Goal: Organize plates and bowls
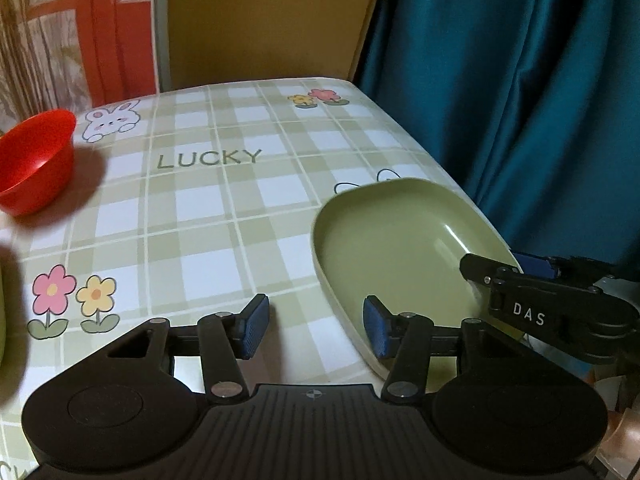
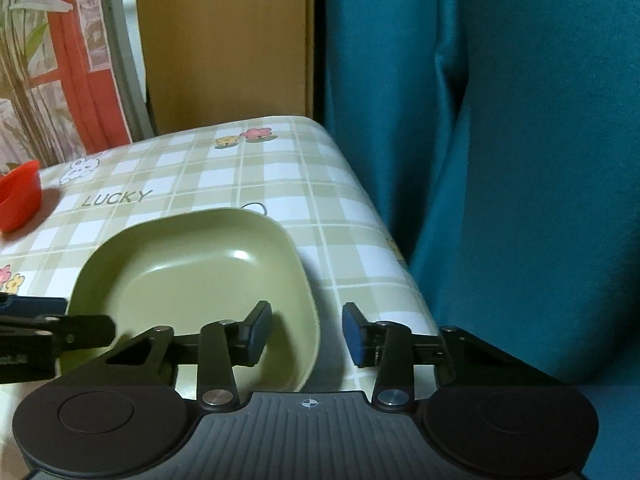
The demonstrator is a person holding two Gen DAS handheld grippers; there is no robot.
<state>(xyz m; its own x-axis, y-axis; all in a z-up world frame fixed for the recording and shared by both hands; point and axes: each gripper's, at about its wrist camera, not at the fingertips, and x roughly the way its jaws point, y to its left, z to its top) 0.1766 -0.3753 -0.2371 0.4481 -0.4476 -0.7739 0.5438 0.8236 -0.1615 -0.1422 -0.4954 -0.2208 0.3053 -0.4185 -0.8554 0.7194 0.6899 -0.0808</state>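
A green square plate lies on the checked tablecloth near the table's right edge; it also shows in the right wrist view. A red bowl stands at the far left, and shows small in the right wrist view. My left gripper is open, straddling the plate's left rim, with one finger over the plate. My right gripper is open, straddling the plate's right rim; it appears in the left wrist view at the plate's right side.
The table carries a plaid cloth marked LUCKY. A teal curtain hangs close on the right, past the table edge. A cardboard panel stands behind the table. A green object's edge shows at the far left.
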